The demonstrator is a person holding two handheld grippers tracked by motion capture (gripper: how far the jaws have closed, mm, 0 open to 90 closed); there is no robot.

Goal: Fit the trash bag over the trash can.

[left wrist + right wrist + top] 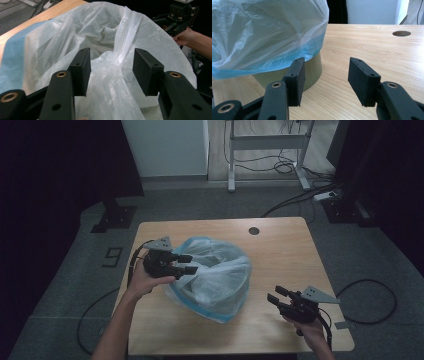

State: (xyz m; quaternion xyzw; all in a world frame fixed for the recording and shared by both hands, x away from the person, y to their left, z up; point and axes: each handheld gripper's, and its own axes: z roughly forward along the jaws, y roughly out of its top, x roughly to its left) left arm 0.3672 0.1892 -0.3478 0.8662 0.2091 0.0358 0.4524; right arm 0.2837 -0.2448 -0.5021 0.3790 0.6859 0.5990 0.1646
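**Bin liner half fitted**

The plastic liner bag (215,275) already drapes over the small bin (312,72) in the middle of the desk (280,260). Our left claw (111,72) stands spread around a fold of it, not pinching. Our right claw (276,295) waits spread, apart. We judge that tucking remains.

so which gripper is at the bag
The left gripper. Its open jaws straddle a gathered fold of the plastic bag that lines the bin, not pinching it. The right gripper is open over bare table, apart from the bag.

Bin (312,72) mostly hidden under bag (267,32)
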